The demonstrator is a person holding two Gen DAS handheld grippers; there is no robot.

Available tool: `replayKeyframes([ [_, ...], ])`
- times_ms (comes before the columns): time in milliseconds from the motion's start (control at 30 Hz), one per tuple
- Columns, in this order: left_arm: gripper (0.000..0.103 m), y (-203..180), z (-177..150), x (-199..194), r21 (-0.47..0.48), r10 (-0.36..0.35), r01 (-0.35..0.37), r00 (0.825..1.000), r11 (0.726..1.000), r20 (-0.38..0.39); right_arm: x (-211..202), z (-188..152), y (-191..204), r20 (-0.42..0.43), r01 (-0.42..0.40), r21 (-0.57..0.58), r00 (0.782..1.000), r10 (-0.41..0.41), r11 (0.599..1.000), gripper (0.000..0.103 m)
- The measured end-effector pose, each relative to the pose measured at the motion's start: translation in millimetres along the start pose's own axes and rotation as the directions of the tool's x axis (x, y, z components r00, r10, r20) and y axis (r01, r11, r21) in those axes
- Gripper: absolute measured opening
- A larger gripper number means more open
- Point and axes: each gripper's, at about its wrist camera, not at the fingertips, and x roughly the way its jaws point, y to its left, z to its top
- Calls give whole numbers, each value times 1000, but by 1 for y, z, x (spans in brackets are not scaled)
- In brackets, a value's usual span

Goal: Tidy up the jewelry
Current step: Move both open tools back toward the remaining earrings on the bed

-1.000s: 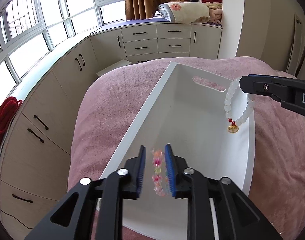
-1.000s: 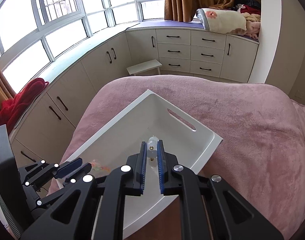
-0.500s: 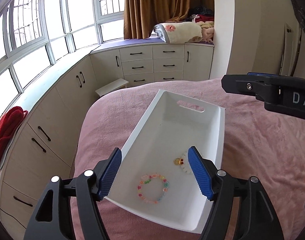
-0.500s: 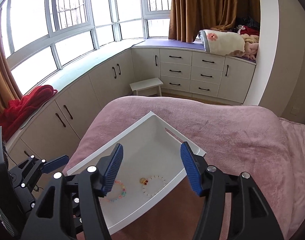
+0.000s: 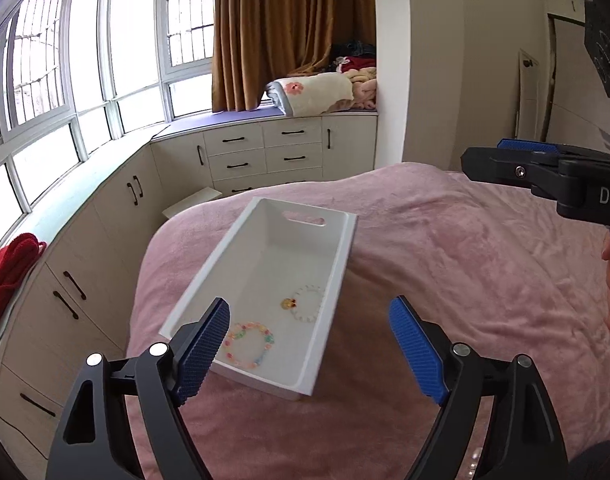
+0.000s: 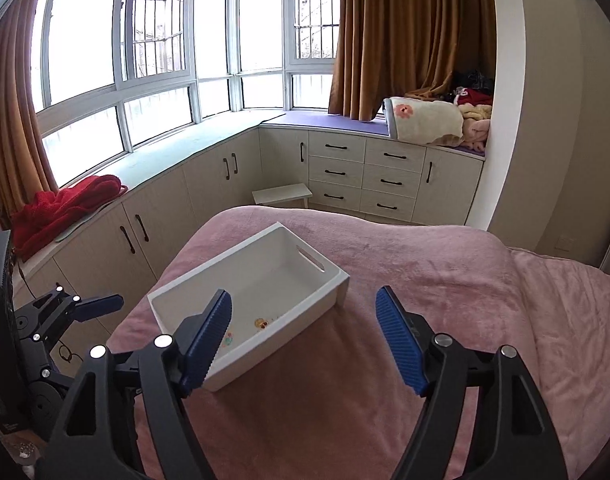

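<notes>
Looking along the left gripper (image 5: pixel 309 344), its blue ribbed pads spread wide and holding nothing, the left wrist view takes in the whole floor of the white rectangular plastic bin (image 5: pixel 209 276) on the pink plush bedspread (image 5: pixel 465 264). Two bracelets lie at the bin's near end, apart from each other: a multicoloured pastel bead bracelet (image 5: pixel 249 345) in a flat ring near the left wall, and a white bead bracelet with a gold and red charm (image 5: pixel 307 303) close to the right wall. At the right edge the right gripper (image 5: pixel 505 156) shows side-on and cut off by the frame, so its spread cannot be read there.

From the right wrist view, the right gripper (image 6: pixel 303 340) is likewise wide open and empty above the bedspread, near the bin's front corner. Here the bin's near wall hides most of the jewellery: only the gold charm and a few coloured beads peek out beside the left pad (image 6: pixel 209 340). The left gripper's tip appears at far left, partly cut off.
</notes>
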Motion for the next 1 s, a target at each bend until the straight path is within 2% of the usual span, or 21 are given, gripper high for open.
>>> replayKeyframes([
  [133, 88, -29, -19, -12, 46, -39, 39, 999, 998, -5, -27, -35, -13, -17, 15, -5, 1000, -15, 1000, 80],
  [267, 88, -53, -41, -17, 102, -33, 36, 999, 994, -27, -44, -74, -27, -57, 30, 21, 998, -29, 999, 80],
  [367, 88, -64, -59, -17, 106, -72, 77, 996, 991, -49, -54, -107, -34, -93, 26, 57, 995, -21, 998, 80],
  [533, 92, -80, -89, -1, 93, -112, 123, 986, 988, -121, -55, -163, -29, -193, 43, 23, 981, -38, 999, 80],
  [700, 92, -101, -115, 15, 113, -153, 177, 970, 978, -189, -47, -213, -23, -312, 23, -38, 950, -34, 999, 77],
  [800, 92, -112, -128, 24, 126, -169, 198, 962, 972, -214, -40, -238, -17, -383, -1, -72, 923, -27, 997, 73],
  [933, 92, -126, -144, 39, 169, -125, 170, 961, 971, -247, -32, -263, -7, -453, -26, -60, 892, -4, 998, 72],
  [1000, 92, -130, -151, 47, 178, -124, 176, 955, 968, -269, -25, -273, -4, -493, -42, -37, 870, 18, 998, 70],
])
